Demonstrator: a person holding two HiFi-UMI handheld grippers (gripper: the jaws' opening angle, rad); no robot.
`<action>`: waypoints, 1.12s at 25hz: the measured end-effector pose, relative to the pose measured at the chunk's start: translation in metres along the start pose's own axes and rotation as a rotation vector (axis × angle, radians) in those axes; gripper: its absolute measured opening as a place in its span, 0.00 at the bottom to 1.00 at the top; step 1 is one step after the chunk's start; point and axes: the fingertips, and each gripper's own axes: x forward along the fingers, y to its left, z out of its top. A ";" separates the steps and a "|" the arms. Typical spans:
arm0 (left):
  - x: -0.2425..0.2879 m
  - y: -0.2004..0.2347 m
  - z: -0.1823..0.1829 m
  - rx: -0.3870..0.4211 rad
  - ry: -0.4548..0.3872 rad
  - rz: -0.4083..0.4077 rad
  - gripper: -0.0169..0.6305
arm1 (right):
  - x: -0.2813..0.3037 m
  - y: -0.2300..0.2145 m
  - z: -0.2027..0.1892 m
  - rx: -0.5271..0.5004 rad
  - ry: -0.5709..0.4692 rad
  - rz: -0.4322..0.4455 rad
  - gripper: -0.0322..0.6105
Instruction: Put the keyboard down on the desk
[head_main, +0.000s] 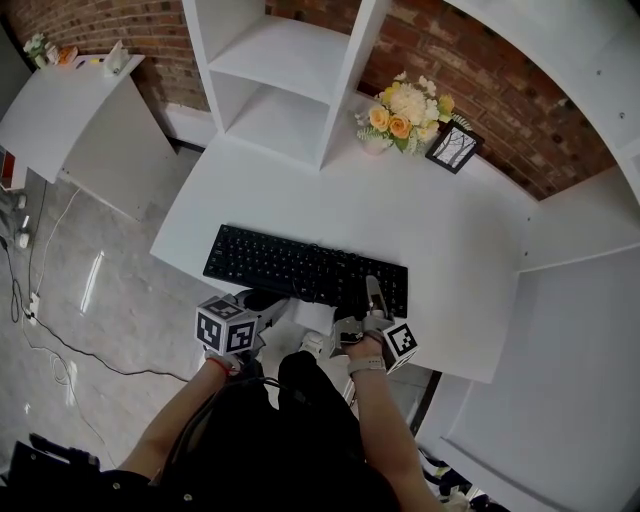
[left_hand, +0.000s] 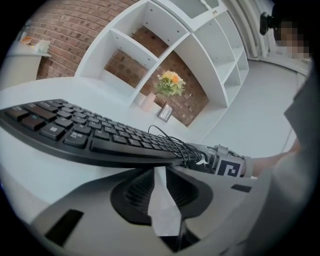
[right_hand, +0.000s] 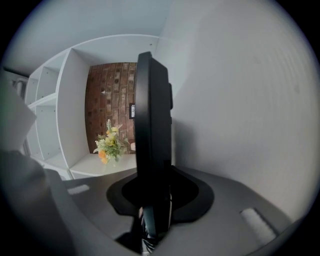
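Both grippers are being held at the near long edge of the keyboard (head_main: 300, 268), lying crosswise over the desk (head_main: 440, 230). The right gripper (head_main: 372, 303) is clamped on it; the left gripper (head_main: 262, 303) is nearly closed, empty.

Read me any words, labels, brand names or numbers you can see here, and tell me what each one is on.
No text here can be read.
keyboard: the key legends show as pale marks, too small and blurred to read.
left marker cube and right marker cube: black-and-white square patterns only, no letters.
picture frame: a dark drawing, no words visible.
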 end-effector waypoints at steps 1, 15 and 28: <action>0.001 0.000 0.001 -0.006 -0.002 0.000 0.13 | 0.000 0.002 -0.002 -0.006 0.016 0.011 0.20; 0.009 -0.001 0.001 -0.040 -0.001 -0.025 0.06 | -0.026 0.006 -0.051 -0.234 0.333 0.046 0.40; 0.010 0.003 0.005 -0.045 0.012 -0.005 0.03 | -0.044 -0.003 -0.109 -0.643 0.669 -0.019 0.34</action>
